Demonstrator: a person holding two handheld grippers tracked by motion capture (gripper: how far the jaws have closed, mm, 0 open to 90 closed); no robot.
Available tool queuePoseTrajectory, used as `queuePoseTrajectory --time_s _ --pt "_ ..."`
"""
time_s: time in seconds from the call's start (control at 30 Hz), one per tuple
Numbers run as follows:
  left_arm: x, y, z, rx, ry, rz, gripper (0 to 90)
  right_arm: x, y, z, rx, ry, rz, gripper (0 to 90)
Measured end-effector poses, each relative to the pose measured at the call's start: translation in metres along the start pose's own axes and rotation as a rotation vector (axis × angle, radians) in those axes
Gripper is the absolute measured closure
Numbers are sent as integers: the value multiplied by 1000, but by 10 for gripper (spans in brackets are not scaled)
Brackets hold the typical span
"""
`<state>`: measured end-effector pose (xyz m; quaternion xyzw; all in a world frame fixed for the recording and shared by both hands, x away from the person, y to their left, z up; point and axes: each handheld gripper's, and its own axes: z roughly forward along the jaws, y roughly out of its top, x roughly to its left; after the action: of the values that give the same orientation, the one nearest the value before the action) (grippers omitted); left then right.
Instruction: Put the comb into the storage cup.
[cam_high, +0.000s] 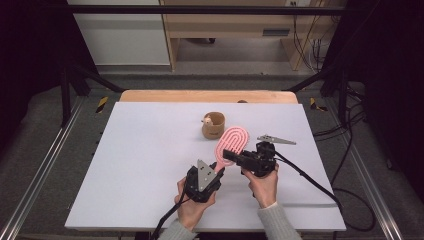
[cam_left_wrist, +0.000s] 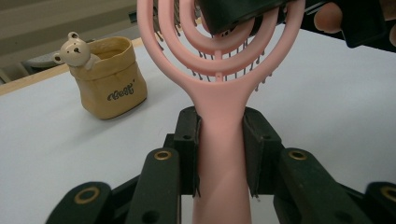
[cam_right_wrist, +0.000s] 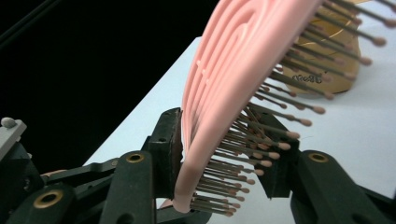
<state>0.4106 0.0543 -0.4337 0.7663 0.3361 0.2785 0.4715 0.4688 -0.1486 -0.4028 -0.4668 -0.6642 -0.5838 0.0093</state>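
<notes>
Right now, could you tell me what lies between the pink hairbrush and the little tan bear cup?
Nothing: in the high view only bare white table separates the pink hairbrush from the bear cup, which stand close together.

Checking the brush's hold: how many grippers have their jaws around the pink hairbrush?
2: the left gripper clamps the pink hairbrush by its handle; the right gripper has its jaws around the head's edge.
</notes>
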Motion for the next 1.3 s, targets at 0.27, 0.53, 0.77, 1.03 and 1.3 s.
queuePoseTrajectory --time_s 0.27,0.53,0.77,1.03,1.3 --pt "0 1 1 -8 14 0 691 3 -1 -2 -15 17 5 635" --pt "0 3 1 -13 10 2 688 4 -2 -3 -31 32 2 645" --pt "3 4 0 -17 -10 7 664 5 -1 -5 -27 62 -21 657" --pt "8 6 0 1 -41 -4 579 4 0 -7 -22 40 -39 662" --pt "17 9 -6 2 -114 -31 444 3 1 -9 -31 16 -59 664"
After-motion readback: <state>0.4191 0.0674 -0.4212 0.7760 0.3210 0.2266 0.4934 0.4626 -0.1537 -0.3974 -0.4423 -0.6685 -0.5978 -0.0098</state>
